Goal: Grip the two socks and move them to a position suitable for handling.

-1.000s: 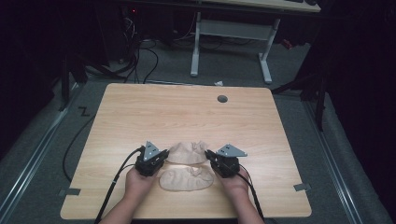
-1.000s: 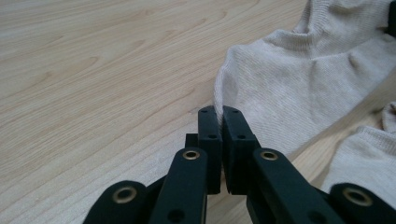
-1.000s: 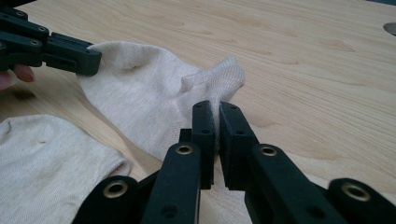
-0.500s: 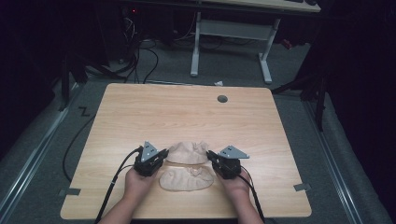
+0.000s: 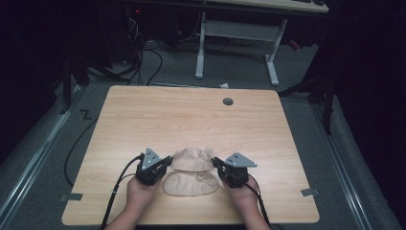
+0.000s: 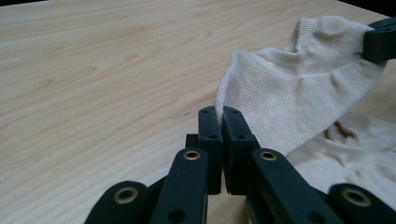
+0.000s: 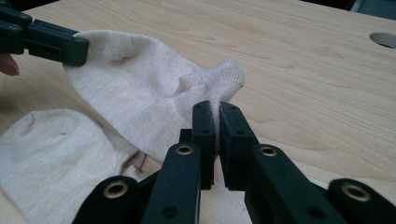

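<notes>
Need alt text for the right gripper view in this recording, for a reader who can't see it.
The right gripper has its black fingers shut on one end of a beige sock, held above a wooden table. The left gripper clamps the sock's far end, and a second beige sock lies flat beneath.

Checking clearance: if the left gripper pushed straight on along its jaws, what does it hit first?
The left gripper is already shut on the upper sock; straight on, it would push into that cloth, then probably the right gripper holding the far end. Depth is unclear.
</notes>
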The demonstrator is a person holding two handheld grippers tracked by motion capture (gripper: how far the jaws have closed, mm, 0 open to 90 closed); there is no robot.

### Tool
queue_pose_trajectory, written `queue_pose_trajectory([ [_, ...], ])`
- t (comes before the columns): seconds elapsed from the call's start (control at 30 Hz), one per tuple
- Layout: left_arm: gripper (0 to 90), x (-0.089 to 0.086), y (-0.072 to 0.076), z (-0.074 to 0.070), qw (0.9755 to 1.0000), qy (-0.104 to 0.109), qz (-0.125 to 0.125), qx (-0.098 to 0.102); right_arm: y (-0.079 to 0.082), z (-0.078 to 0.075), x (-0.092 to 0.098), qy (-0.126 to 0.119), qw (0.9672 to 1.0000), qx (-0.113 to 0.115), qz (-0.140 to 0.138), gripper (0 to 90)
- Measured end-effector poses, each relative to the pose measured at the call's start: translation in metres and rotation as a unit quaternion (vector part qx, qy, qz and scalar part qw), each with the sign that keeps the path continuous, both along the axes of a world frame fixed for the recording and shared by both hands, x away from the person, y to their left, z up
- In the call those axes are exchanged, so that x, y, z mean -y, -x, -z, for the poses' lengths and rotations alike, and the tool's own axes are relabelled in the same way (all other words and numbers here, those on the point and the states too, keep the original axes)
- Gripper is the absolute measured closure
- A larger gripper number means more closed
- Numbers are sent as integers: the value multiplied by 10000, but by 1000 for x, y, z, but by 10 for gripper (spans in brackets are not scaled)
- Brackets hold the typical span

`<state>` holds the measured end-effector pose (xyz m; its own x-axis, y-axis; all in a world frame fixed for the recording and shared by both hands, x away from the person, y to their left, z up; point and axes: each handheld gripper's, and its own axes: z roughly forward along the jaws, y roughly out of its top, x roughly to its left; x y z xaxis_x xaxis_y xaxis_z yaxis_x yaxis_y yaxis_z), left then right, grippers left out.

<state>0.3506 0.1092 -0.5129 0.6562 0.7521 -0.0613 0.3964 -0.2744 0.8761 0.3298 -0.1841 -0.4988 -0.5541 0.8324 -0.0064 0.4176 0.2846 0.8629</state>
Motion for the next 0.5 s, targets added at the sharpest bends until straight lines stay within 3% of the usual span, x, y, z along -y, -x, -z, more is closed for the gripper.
queue_pose_trajectory([
  [0.23, 877, -6, 21, -6, 10000, 96, 6, 8, 12, 0, -1, 61, 9999, 92, -123, 861],
  [0.5, 876, -13, 40, -7, 9997, 150, 75, -157, 27, 0, -4, 122, 9995, 118, -262, 861],
])
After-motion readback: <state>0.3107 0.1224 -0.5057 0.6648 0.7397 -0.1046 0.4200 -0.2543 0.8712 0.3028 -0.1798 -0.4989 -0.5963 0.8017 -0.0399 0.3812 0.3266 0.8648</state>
